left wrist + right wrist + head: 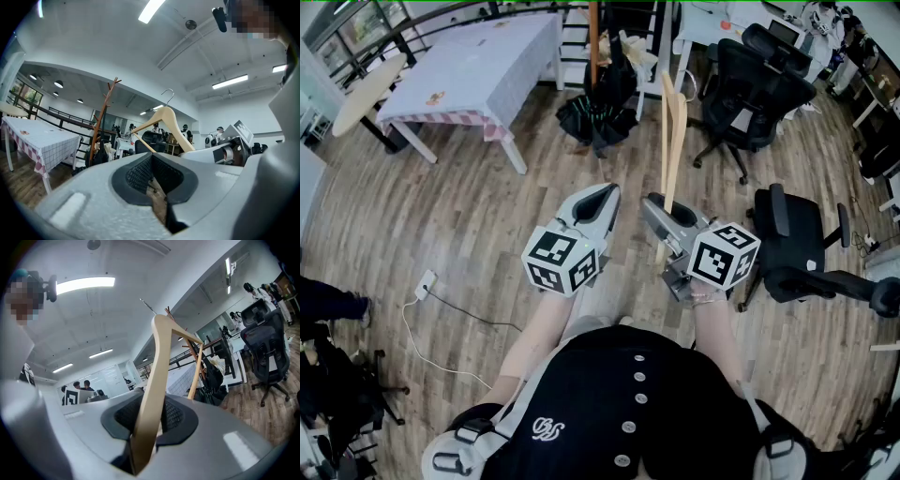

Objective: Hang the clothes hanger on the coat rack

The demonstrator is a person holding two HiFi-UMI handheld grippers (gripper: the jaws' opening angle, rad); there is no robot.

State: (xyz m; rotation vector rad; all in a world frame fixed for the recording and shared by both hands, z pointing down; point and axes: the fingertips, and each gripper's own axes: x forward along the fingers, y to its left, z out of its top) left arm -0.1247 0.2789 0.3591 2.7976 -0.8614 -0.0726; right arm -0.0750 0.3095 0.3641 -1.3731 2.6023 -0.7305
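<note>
Head view: the right gripper (664, 214) is clamped on the low end of the wooden hanger (673, 141), which stands upright and edge-on ahead of it. The left gripper (600, 199) is just beside it, jaws together, with nothing between them. The rack (592, 42) is a brown pole well ahead, near the top edge, with dark bags (595, 117) at its foot. A table (478, 61) stands to its left and a chair (750, 89) to its right. A second chair (806, 244) sits near the right gripper's outer side. Bare floor (487, 206) lies between the grippers and the rack.

Left gripper view: the left gripper (152, 157) has its tips meeting, a thin slit behind them showing only floor. Past them the hanger (164, 117) rises with its wire hook on top, and the right gripper (229, 147) is at the right. The rack (105, 112) stands left of the hanger, apart from it, and the table (42, 140) fills the left edge.

Right gripper view: the right gripper (154, 413) presses on one arm of the hanger (159, 366), which climbs past the jaws toward the ceiling. A chair (267, 352) stands at the right over clear floor.
</note>
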